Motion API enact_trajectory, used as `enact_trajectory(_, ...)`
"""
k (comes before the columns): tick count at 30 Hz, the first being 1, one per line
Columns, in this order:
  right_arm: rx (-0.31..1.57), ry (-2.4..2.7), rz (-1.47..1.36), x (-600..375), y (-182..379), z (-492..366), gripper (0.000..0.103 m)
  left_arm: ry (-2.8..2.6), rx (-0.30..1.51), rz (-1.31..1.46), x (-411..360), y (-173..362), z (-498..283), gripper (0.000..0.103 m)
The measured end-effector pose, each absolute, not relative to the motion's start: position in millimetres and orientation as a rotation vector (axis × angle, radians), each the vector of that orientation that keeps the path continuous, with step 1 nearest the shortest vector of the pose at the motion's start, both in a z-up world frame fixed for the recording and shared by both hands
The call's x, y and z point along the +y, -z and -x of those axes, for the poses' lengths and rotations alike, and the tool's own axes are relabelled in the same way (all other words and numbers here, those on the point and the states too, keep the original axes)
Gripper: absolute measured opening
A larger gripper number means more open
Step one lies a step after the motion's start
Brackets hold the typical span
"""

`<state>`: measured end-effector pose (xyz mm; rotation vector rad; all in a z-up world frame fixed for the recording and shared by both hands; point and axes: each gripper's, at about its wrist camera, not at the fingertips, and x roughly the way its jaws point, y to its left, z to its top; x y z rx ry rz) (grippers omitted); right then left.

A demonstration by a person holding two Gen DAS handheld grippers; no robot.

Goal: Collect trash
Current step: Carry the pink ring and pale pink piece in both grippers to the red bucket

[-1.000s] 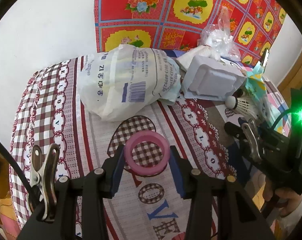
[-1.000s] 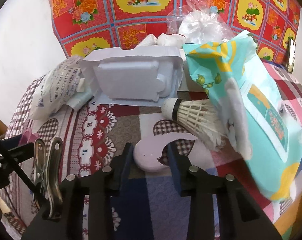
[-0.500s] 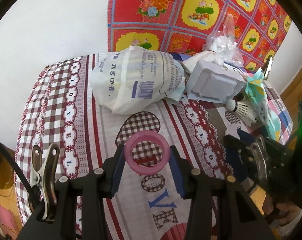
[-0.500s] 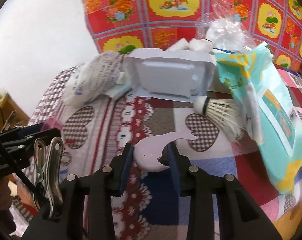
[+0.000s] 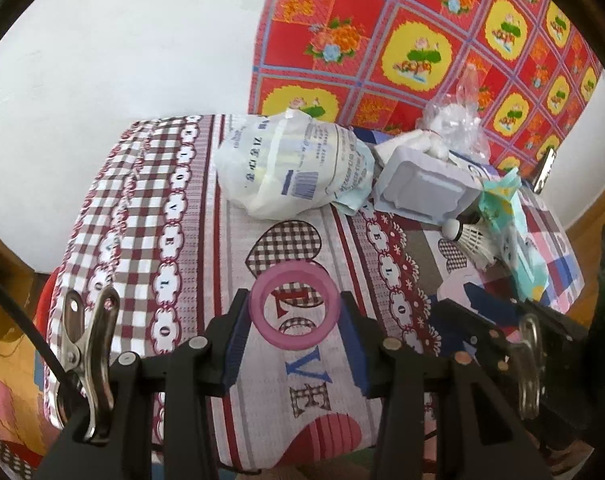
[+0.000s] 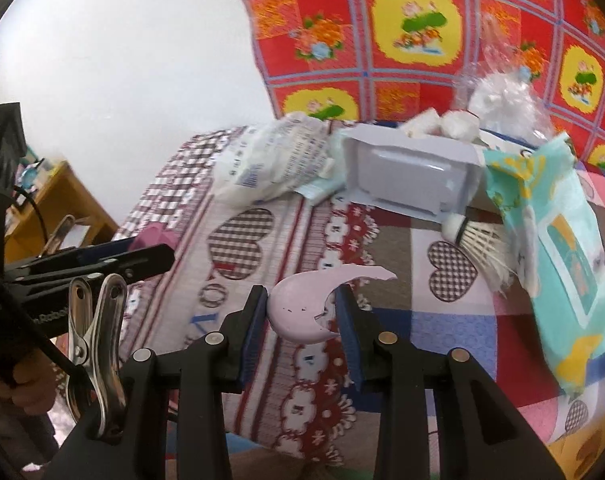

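My left gripper (image 5: 294,322) is shut on a pink ring (image 5: 262,328), held above the patterned tablecloth (image 5: 150,216). My right gripper (image 6: 301,314) is shut on a pale pink whale-shaped piece (image 6: 298,304), lifted over the cloth. The left gripper also shows at the left of the right wrist view (image 6: 142,256). More trash lies at the back: a white printed plastic bag (image 5: 290,168), a white moulded tray (image 5: 418,188), a shuttlecock (image 6: 478,240) and a teal wipes pack (image 6: 558,256).
A clear bag of white stuff (image 6: 502,100) lies at the back by the red floral wall cloth (image 6: 402,28). A wooden shelf (image 6: 58,204) stands left of the table. The table's front edge (image 5: 286,452) is close below the grippers.
Both grippers have pulled back from the table and risen with their pieces still held. The trash pile now looks smaller and farther away in both views.
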<state>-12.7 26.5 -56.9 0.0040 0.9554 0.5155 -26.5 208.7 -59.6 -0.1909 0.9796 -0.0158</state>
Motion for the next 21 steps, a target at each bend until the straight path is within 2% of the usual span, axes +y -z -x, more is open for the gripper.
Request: enact_trajectory(21,0.892,-0.692,0.057,92.2,19.3,33.2,0.036,-0.067,0.890,0.246,233.4,37.5,77.3,0.045)
